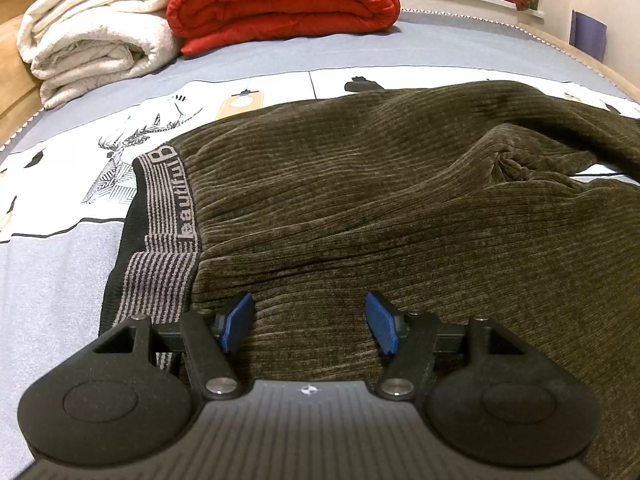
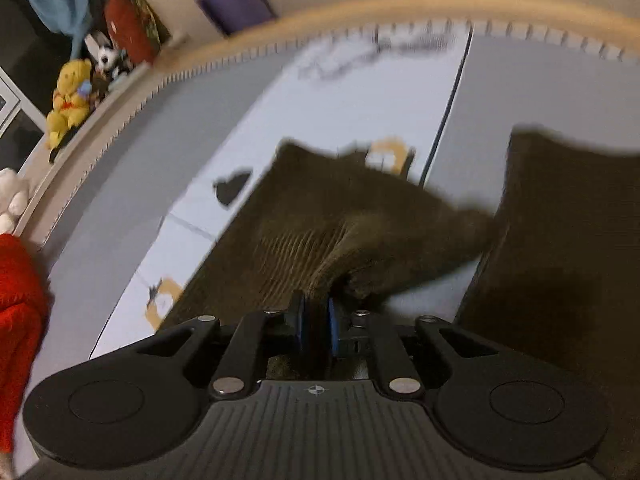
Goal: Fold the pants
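Olive-brown ribbed pants (image 1: pixel 360 184) lie spread on the bed, their grey striped waistband (image 1: pixel 168 208) at the left with lettering on it. My left gripper (image 1: pixel 310 322) hovers just over the fabric near the waistband, its blue pads (image 1: pixel 382 326) wide apart with nothing pinched between them. In the blurred right wrist view, my right gripper (image 2: pixel 316 320) is shut on a bunched fold of the pants (image 2: pixel 320 236), which rises in a ridge from the pads. A second stretch of the pants (image 2: pixel 560 260) lies at the right.
The printed grey and white bedsheet (image 1: pixel 80 280) lies under everything. A folded cream blanket (image 1: pixel 96 36) and a folded red quilt (image 1: pixel 280 4) sit at the far left. Plush toys (image 2: pixel 70 100) line a shelf beyond the wooden bed edge (image 2: pixel 400 8).
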{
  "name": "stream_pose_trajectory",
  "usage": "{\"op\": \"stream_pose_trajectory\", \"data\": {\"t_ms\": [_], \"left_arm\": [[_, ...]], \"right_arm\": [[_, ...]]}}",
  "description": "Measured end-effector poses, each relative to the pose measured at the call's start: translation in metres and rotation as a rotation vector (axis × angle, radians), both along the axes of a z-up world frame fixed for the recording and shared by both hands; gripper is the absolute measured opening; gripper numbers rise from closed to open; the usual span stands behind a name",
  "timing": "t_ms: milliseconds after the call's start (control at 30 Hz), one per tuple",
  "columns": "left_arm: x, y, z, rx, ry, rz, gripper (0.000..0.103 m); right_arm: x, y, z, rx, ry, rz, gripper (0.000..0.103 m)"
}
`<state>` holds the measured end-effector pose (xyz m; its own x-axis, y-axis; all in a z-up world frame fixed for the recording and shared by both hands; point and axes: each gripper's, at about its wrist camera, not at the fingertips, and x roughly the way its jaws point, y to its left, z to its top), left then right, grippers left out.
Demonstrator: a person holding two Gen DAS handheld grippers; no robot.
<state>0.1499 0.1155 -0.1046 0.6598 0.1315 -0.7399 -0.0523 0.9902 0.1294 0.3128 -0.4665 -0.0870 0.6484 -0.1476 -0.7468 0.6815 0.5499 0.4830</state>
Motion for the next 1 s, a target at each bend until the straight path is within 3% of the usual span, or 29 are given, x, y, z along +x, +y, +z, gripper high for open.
{"op": "stream_pose_trajectory", "data": {"t_ms": [167,233,367,467,633,700,800,867,933,1000], "left_arm": [[0.004,-0.002,0.012,-0.021,0.011,0.053,0.069],[0.005,-0.010,0.025,-0.063,-0.038,0.065,0.069],[0.028,-0.054,0.049,-0.142,-0.096,-0.050,0.069],[0.055,-0.091,0.054,-0.126,-0.115,-0.143,0.069],[0.101,-0.131,0.042,-0.164,-0.061,-0.215,0.064],[0.112,-0.148,0.032,-0.139,-0.012,-0.259,0.064],[0.117,-0.165,0.009,0.011,0.058,-0.328,0.063],[0.113,-0.164,0.008,0.039,0.052,-0.359,0.055],[0.112,-0.158,0.013,0.058,0.080,-0.369,0.025],[0.108,-0.152,0.015,0.061,0.119,-0.406,0.016]], "right_arm": [[0.000,-0.022,-0.011,0.063,-0.025,-0.001,0.021],[-0.008,-0.027,-0.013,0.076,-0.020,-0.029,0.023],[-0.011,-0.034,-0.021,0.108,-0.023,-0.037,0.024],[-0.015,-0.037,-0.021,0.096,-0.013,-0.054,0.026],[-0.018,-0.044,-0.024,0.066,-0.005,-0.074,0.032],[-0.017,-0.047,-0.028,0.079,-0.006,-0.052,0.035],[-0.015,-0.049,-0.029,0.071,-0.018,-0.015,0.035],[-0.015,-0.050,-0.030,0.063,-0.023,0.003,0.035],[-0.015,-0.052,-0.030,0.063,-0.027,0.008,0.035],[-0.015,-0.053,-0.029,0.061,-0.027,0.002,0.035]]}}
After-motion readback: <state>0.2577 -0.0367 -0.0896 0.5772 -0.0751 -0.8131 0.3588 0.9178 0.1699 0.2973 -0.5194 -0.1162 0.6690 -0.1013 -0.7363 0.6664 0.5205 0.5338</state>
